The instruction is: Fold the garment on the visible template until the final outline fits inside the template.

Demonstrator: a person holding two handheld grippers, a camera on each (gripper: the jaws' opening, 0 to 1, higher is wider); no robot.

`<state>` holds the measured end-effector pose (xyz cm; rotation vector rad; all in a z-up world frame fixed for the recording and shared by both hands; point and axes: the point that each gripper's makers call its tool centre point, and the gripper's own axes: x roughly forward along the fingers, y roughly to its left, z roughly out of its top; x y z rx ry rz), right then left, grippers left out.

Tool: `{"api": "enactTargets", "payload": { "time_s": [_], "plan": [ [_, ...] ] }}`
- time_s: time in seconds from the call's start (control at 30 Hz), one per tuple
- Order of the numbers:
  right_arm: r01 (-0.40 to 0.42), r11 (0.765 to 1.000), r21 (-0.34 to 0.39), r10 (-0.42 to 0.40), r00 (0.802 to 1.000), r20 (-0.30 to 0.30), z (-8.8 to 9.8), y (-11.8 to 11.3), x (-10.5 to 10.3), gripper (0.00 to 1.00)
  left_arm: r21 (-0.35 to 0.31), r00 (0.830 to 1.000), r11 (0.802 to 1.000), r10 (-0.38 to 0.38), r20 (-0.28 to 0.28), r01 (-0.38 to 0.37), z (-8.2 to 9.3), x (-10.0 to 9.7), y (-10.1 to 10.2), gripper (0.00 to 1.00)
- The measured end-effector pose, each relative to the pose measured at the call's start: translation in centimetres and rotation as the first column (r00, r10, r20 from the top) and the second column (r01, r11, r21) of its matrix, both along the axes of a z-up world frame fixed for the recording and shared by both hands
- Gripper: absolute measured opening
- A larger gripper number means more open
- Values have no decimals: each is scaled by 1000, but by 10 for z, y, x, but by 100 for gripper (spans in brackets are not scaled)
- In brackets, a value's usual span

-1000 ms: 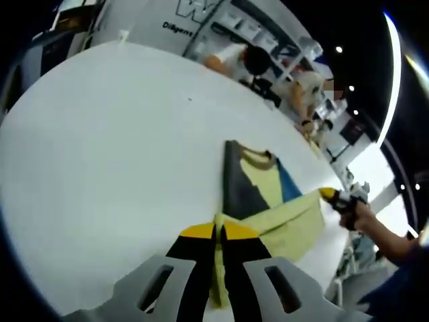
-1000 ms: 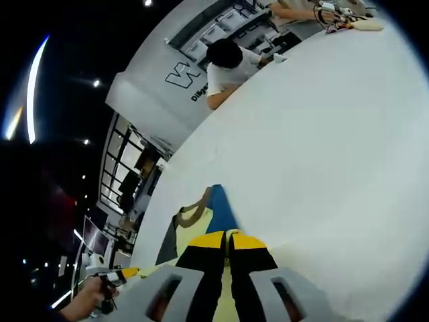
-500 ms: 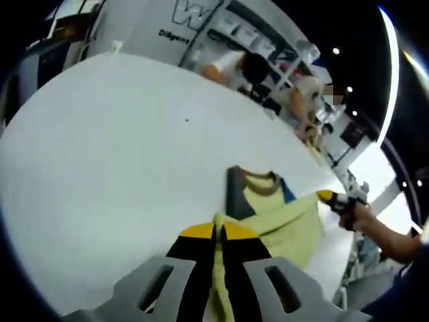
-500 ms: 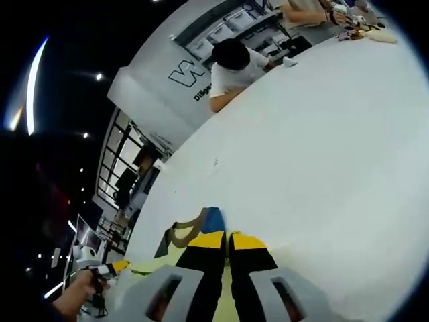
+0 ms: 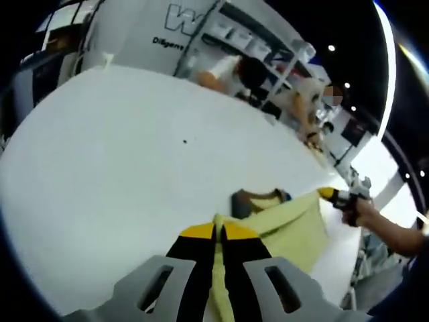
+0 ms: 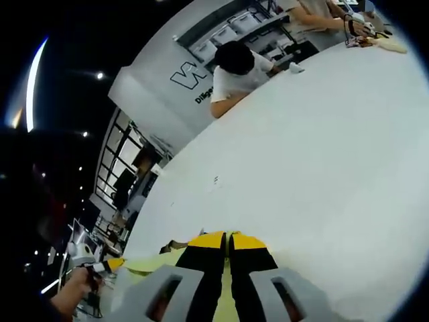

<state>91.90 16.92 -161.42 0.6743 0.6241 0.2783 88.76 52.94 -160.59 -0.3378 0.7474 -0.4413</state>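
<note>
On smooth white table [image 5: 100,168], we pinch soft yellow garment [image 5: 295,225]: left gripper [image 5: 219,231] and right gripper [image 6: 228,236] clamped on its edge.

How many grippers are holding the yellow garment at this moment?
2. The left gripper is shut on one corner of the yellow garment, low in the left gripper view. The right gripper is shut on the other corner, at the garment's right edge there.
</note>
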Motion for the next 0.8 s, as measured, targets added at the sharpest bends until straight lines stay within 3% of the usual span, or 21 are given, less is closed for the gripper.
{"api": "enactTargets", "payload": {
  "time_s": [0.47,0.8],
  "plan": [
    [17,1000,10,-17,999,-29,-15,2,14,0,9,1000,1000,-2,-11,2,-16,25,-1,1],
    [21,999,-26,-24,994,-105,-54,-2,26,0,17,996,1000,27,-80,-26,-53,35,-1,1]
  ]
}}
